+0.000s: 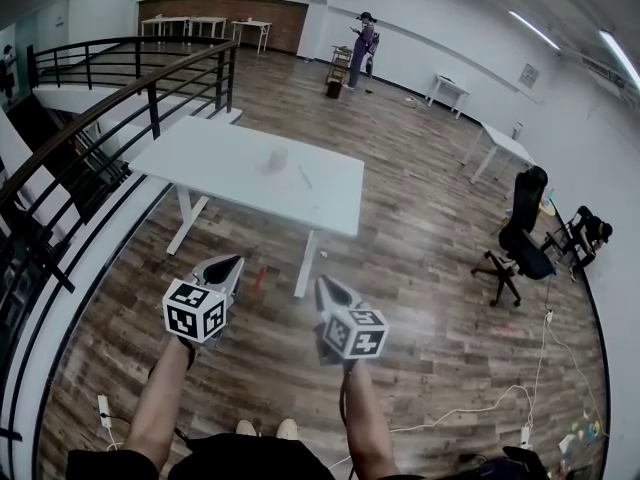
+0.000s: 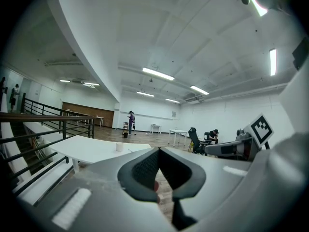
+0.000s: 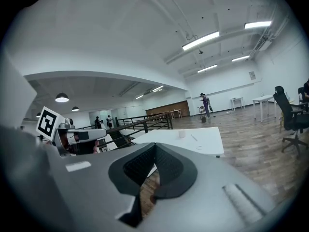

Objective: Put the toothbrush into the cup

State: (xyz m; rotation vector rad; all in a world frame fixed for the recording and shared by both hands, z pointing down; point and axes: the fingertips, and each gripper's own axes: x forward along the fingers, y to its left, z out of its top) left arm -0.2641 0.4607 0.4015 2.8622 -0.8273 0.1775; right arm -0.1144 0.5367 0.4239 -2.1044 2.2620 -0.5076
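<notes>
A small white cup (image 1: 277, 158) stands on the white table (image 1: 210, 163) ahead of me, and a thin toothbrush (image 1: 305, 177) lies just right of it. Both grippers hang in the air well short of the table's near edge, over the wooden floor. My left gripper (image 1: 231, 262) and my right gripper (image 1: 323, 287) are side by side, shut and empty. In the left gripper view the cup (image 2: 119, 147) shows beyond the left gripper (image 2: 159, 149), whose jaws meet at the tips. The right gripper view shows the cup (image 3: 181, 134) and the toothbrush (image 3: 194, 137) past the right gripper (image 3: 155, 145).
A black railing (image 1: 110, 98) runs along the left by a stairwell. A black office chair (image 1: 520, 238) stands at the right, with more white tables (image 1: 500, 143) behind. A person (image 1: 362, 43) stands far off. Cables (image 1: 470, 408) and a power strip (image 1: 103, 409) lie on the floor.
</notes>
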